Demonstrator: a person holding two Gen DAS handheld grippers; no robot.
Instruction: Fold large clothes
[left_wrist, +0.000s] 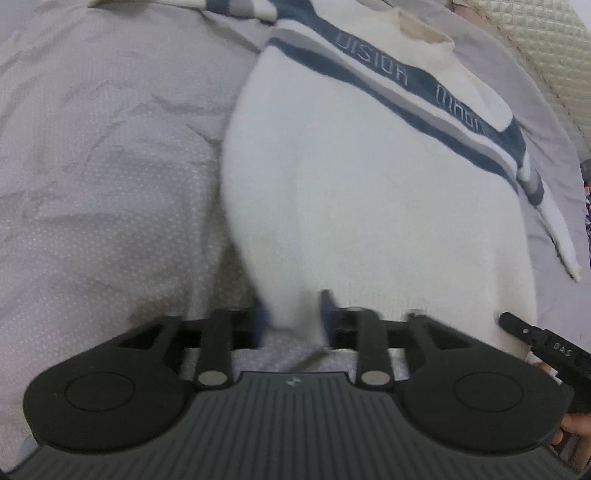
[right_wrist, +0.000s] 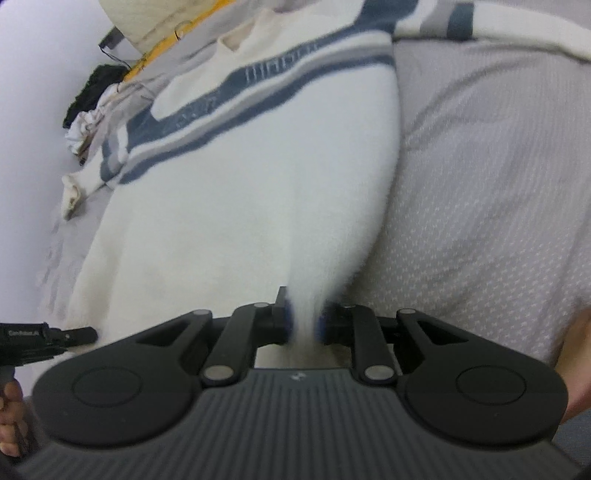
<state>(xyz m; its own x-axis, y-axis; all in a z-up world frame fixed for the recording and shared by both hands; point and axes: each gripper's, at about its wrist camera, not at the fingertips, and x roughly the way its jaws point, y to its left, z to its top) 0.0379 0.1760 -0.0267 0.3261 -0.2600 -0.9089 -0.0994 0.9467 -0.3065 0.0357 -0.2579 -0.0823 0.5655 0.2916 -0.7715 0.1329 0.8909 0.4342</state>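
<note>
My left tool (left_wrist: 293, 317) stands half open, the white sweater (left_wrist: 369, 203) hem loose between its pads. My right tool (right_wrist: 304, 319) pinches the other hem corner. The sweater spreads ahead of both tools over the grey bedsheet (left_wrist: 110, 166).

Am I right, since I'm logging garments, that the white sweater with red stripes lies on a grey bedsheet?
Not quite: the stripes on the white sweater are dark blue and grey, not red, as the left wrist view shows. The rest holds: it lies on a grey bedsheet.
</note>
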